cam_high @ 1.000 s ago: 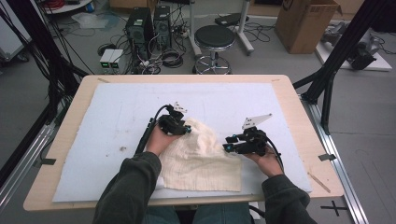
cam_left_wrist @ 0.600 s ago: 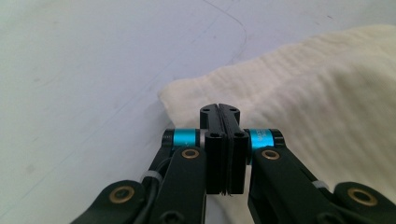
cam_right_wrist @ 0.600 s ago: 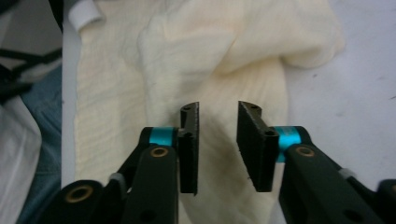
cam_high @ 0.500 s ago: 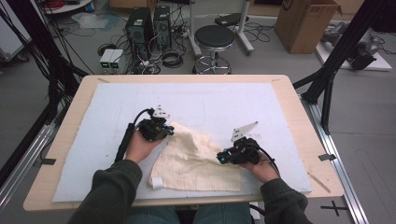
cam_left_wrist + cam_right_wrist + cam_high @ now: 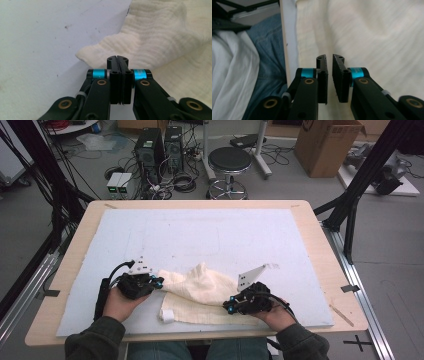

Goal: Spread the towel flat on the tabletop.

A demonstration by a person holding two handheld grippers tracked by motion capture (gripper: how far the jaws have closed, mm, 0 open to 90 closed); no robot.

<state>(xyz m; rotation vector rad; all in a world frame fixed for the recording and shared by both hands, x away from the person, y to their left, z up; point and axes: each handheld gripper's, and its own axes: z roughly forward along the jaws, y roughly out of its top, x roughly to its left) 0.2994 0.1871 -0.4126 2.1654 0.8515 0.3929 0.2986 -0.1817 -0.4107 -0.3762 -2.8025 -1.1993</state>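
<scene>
A cream, ribbed cloth (image 5: 200,292) lies crumpled on the pale blue mat (image 5: 210,235) near the table's front edge. My left gripper (image 5: 159,281) is at the cloth's left end. In the left gripper view its jaws (image 5: 117,58) are pressed together at the cloth's (image 5: 155,32) rim, and the cloth is pulled into a ridge toward them. My right gripper (image 5: 227,307) sits over the cloth's near right part. In the right gripper view its jaws (image 5: 329,57) have just been opening a little, with a narrow gap and no cloth (image 5: 374,32) pinched between them.
The wooden table edge (image 5: 288,37) and the person's jeans (image 5: 269,45) are just left of the right jaws. A thin wooden stick (image 5: 341,315) lies at the table's right front. Beyond the table stand a stool (image 5: 230,160), computer cases (image 5: 157,145) and a cardboard box (image 5: 327,145).
Both hands moved toward the front edge and to the left. The left gripper drew a corner of the cloth leftward, stretching the cloth out sideways.
</scene>
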